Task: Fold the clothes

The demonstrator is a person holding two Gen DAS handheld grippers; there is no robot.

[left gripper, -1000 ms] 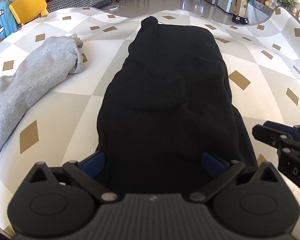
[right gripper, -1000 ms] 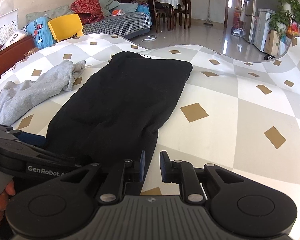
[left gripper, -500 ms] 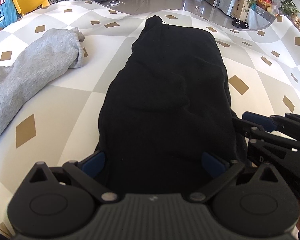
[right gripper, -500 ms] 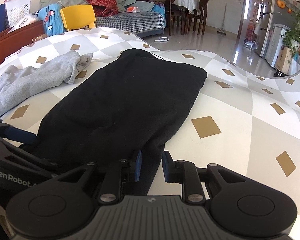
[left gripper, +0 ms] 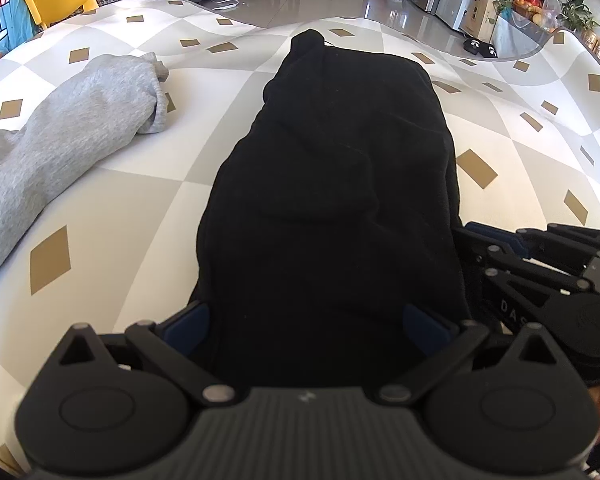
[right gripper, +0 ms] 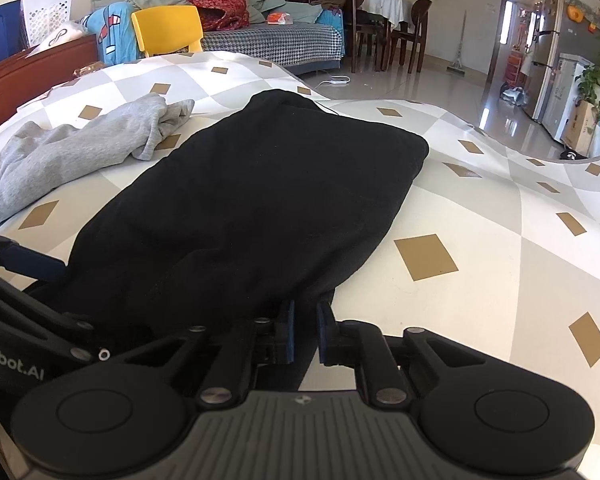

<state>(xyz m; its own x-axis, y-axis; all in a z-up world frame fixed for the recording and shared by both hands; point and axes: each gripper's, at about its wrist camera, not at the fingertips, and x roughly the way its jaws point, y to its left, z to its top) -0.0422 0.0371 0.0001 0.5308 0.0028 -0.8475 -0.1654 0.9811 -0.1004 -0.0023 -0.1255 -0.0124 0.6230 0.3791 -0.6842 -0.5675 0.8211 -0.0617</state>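
Observation:
A black garment [left gripper: 332, 180] lies lengthwise on the checkered table [left gripper: 132, 216], folded into a long strip. My left gripper [left gripper: 306, 320] stands wide open at its near end, with the cloth between the blue pads [left gripper: 188, 320] but not pinched. My right gripper [right gripper: 305, 330] is shut on the near right corner of the black garment [right gripper: 260, 200], and a narrow fold of cloth shows between its pads. In the left wrist view the right gripper [left gripper: 470, 240] sits against the garment's right edge. The left gripper [right gripper: 20, 256] shows at the left edge of the right wrist view.
A crumpled grey garment [left gripper: 60, 140] lies on the left of the table, also seen as the grey garment [right gripper: 80, 148] from the right wrist. The table's far edge drops to a tiled floor. Beyond stand a yellow chair [right gripper: 168, 28], a sofa and dining chairs.
My right gripper has moved in from the right to the black garment's near corner and its jaws have closed on the cloth. The left gripper has stayed put and open.

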